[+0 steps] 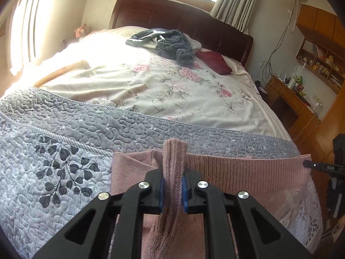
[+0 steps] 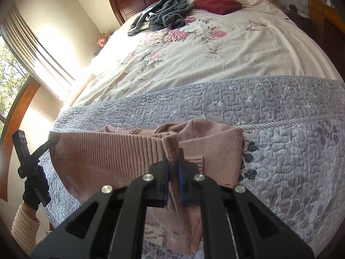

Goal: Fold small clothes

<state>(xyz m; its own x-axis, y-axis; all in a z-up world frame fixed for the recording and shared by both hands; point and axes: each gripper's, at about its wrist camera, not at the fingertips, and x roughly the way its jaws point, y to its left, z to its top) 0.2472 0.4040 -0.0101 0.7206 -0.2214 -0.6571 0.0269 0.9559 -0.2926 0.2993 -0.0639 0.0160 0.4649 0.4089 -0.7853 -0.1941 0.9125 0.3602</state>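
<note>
Pink knit garment (image 1: 248,172): pinched in your left gripper (image 1: 173,191) and right gripper (image 2: 173,180), fingers clenched on its ribbed hem. Long axis runs between them, across the grey quilt (image 1: 64,133), near edge.

Left claw (image 1: 173,191) clamped on a bunched ribbed fold of pink knit garment (image 1: 237,177), which lies on grey quilted bedspread (image 1: 64,142). Floral sheet (image 1: 172,86) beyond; grey clothes pile (image 1: 168,43) and dark red folded item (image 1: 215,61) near headboard (image 1: 172,15).
</note>
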